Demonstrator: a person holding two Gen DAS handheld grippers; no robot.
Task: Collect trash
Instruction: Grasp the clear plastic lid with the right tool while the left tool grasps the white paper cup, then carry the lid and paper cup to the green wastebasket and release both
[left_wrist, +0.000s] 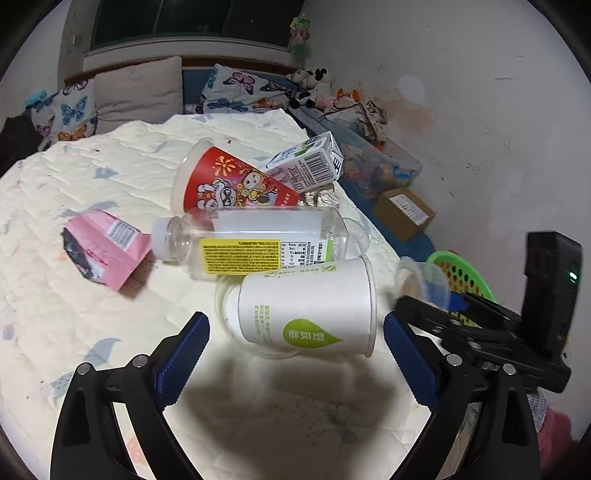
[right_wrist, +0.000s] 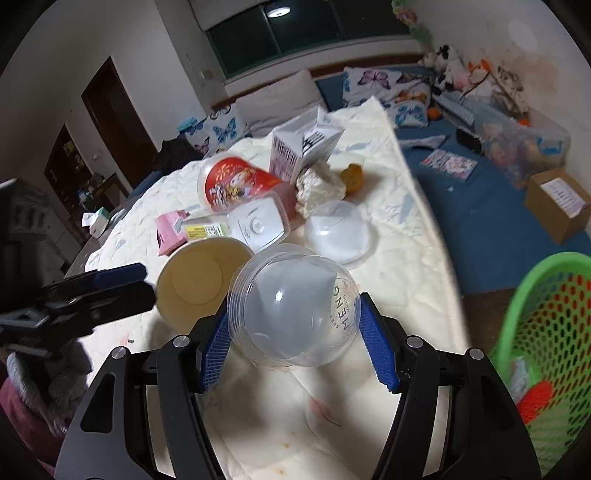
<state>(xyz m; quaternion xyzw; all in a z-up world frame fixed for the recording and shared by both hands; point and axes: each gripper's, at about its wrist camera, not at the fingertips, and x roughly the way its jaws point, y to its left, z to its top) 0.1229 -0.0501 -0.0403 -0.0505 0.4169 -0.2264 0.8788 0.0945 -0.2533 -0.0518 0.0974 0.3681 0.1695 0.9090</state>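
My right gripper (right_wrist: 293, 341) is shut on a clear dome lid (right_wrist: 295, 310) and holds it above the white quilt (right_wrist: 406, 221). My left gripper (left_wrist: 295, 354) is open, its pads on either side of a white paper cup (left_wrist: 306, 306) lying on its side; the cup's open mouth shows in the right wrist view (right_wrist: 201, 277). Behind the cup lie a clear plastic bottle (left_wrist: 258, 240), a red cartoon cup (left_wrist: 229, 181), a milk carton (left_wrist: 306, 162) and a pink carton (left_wrist: 107, 247). A second dome lid (right_wrist: 340, 229) and a crumpled tissue (right_wrist: 317, 184) lie on the quilt.
A green mesh basket (right_wrist: 546, 332) with some trash stands on the floor at the right; it also shows in the left wrist view (left_wrist: 461, 273). A cardboard box (right_wrist: 557, 203) and a plastic bin (right_wrist: 517, 144) sit by the wall. Butterfly pillows (left_wrist: 240, 88) are behind.
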